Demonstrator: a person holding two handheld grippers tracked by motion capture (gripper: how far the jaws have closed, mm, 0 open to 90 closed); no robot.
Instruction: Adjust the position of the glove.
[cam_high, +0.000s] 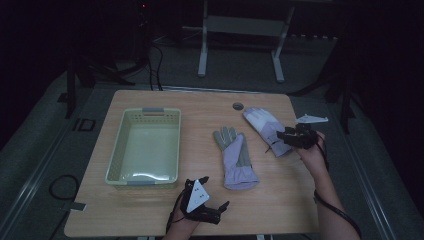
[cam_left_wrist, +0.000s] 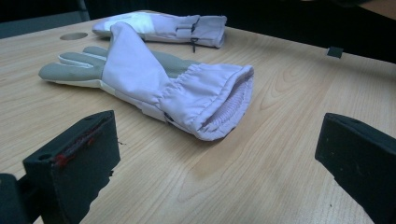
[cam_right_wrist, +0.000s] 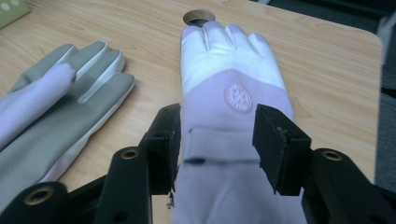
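Note:
Two lilac work gloves lie on the wooden table (cam_high: 280, 195). The nearer glove (cam_high: 236, 157) (cam_left_wrist: 154, 79) (cam_right_wrist: 56, 107) is palm up, grey fingers pointing away, cuff toward me. The farther glove (cam_high: 262, 122) (cam_left_wrist: 163, 25) (cam_right_wrist: 229, 84) lies back up, with a white finger part and a round logo. My right gripper (cam_high: 280, 140) (cam_right_wrist: 217, 140) is over this glove's cuff, one jaw at each side of the flat cloth, open. My left gripper (cam_high: 215, 192) (cam_left_wrist: 215, 154) rests near the front edge, jaws wide open, pointing at the nearer glove's cuff with nothing between them.
A pale yellow plastic basket (cam_high: 115, 150) stands empty on the table's left half. A round cable hole (cam_high: 238, 106) (cam_right_wrist: 201, 16) sits near the far edge, just beyond the farther glove's fingertips. Bare wood lies between the left gripper and the nearer glove.

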